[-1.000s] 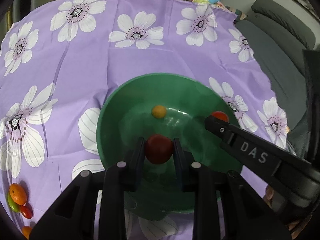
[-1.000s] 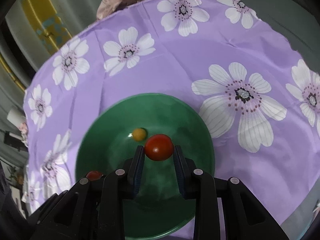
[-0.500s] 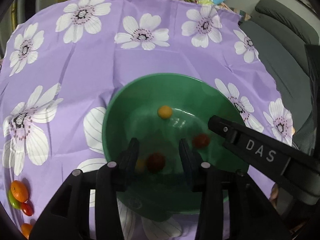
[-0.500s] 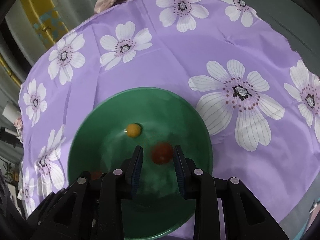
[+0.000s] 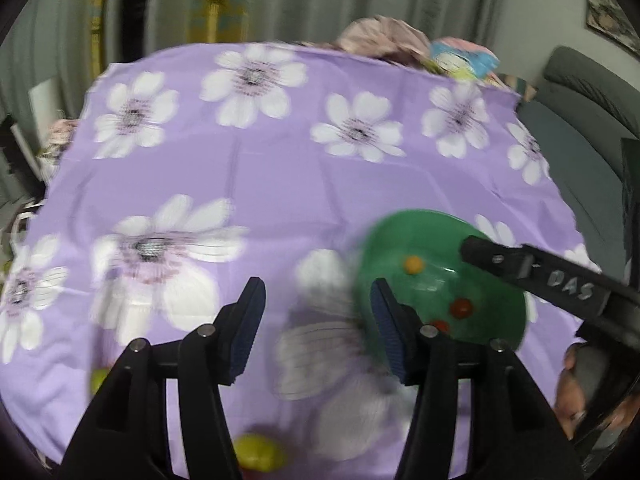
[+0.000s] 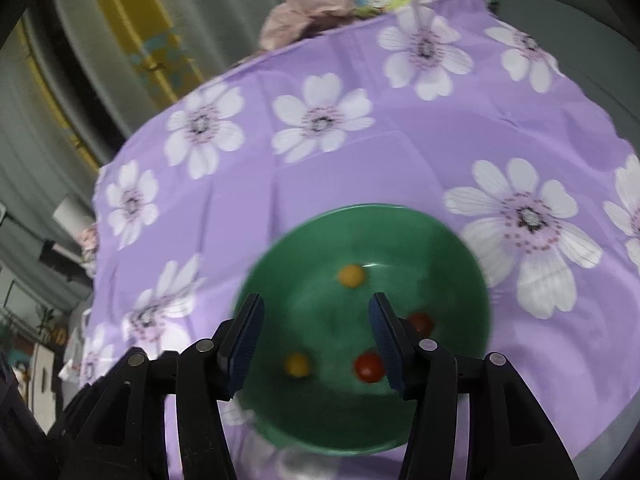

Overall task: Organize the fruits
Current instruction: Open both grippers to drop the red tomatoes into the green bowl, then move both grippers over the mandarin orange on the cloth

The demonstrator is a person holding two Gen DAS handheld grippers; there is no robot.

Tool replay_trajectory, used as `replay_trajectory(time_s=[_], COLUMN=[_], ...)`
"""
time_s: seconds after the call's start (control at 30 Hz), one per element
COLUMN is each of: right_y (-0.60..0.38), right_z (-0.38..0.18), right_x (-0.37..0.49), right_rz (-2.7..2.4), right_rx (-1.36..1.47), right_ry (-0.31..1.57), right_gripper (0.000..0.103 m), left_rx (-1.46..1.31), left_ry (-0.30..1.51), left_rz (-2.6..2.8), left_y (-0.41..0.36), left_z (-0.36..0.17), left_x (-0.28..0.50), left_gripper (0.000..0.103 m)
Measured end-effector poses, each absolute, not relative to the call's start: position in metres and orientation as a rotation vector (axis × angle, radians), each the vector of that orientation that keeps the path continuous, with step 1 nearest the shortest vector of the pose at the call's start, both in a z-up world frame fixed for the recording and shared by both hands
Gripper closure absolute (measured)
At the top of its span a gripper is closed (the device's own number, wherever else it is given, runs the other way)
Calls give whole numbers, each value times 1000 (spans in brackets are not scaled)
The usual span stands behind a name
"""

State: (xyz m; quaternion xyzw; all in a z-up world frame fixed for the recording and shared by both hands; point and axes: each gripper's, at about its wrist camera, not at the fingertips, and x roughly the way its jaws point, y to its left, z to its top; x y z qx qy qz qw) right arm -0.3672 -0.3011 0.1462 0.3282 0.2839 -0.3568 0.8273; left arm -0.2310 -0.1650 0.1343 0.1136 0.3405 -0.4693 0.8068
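- A thin purple cloth with white printed flowers (image 5: 280,184) is spread over the table, its folds faint and its far edge backed by grey pleated curtains.
- Blurred yellow-green round fruit (image 5: 258,456) is seen on the cloth at the near edge, below the left gripper (image 5: 316,332).
- The left gripper's ribbed blue pads are parted and widening, with nothing between them; a second ago a red tomato was clamped there over the bowl, and bare cloth is now framed instead.
- The glossy green round plastic bowl (image 6: 460,248) is found right of the left gripper, near the cloth's right edge, with open cloth beyond it.
- Four small smooth round fruits, two yellow-orange (image 6: 351,276) and two red (image 6: 369,367), lie loose inside.
- The right gripper (image 6: 316,334) is held over the bowl, jaws spreading and empty; its red tomato has been dropped in.
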Motion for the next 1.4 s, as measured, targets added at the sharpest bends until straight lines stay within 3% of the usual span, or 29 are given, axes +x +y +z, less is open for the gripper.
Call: replay_trajectory(time_s=[0.3,0.47,0.87,1.4], right_y=[-261,-235,-207,-195], right_z=[140,115,52,18], right_x=[-306,-256,-182,-167], right_rz=[-455,-319,-77,39], right_rx=[702,691,834,931], right_ry=[677,770,905,989], right_gripper=[48,48,48,53], left_rx=[161,75,121,185], left_ry=[880,961,1067,1065], left_rz=[-820,-793,-842,-804], left_y=[-81,-54,-68,-70], left_z=[103,90,62,53], left_x=[-146,-126,-131,-130], left_gripper=[49,55,67,70])
